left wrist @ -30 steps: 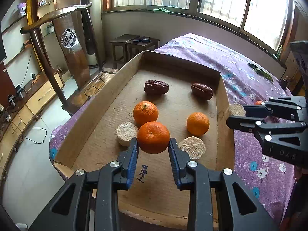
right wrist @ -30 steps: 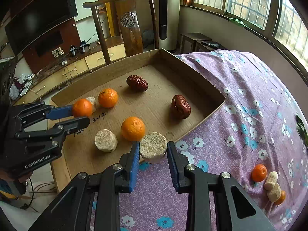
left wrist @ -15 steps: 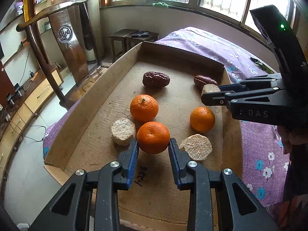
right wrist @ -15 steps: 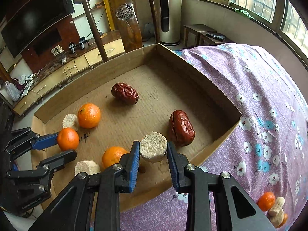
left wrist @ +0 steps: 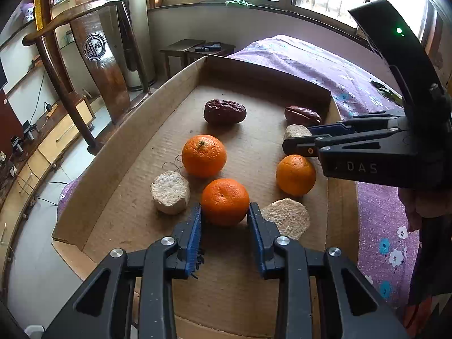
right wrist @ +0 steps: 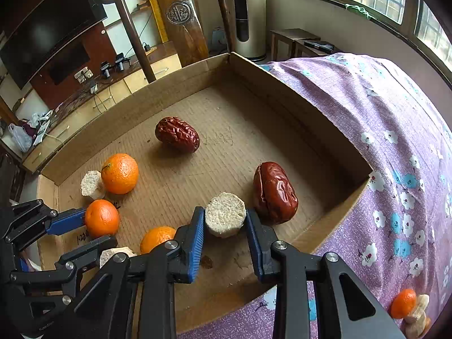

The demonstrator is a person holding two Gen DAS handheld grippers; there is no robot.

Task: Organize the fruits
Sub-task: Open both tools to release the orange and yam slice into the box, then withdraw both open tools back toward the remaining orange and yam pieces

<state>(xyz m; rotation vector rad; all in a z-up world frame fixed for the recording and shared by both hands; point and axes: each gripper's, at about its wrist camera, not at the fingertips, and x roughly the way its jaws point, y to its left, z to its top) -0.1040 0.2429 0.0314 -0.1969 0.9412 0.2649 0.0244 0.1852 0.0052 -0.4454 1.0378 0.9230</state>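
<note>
The right claw (right wrist: 224, 226), jaws just easing apart, brackets the pale round slice (right wrist: 225, 214) on the cardboard tray (right wrist: 296, 104) floor beside a red date (right wrist: 275, 192), near the tray's right wall. The left claw (left wrist: 225, 220) clamps a tangerine (left wrist: 225, 201) near the front edge.

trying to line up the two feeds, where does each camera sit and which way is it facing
Left wrist: on the left gripper, angled down into the cardboard box; its fingers flank an orange, with the right gripper entering at right.
Right wrist: on the right gripper, tilted down at the box's near corner; its fingers flank a pale round slice, with the left gripper at lower left.
Shared: box, oranges, two red dates, slices.
</note>
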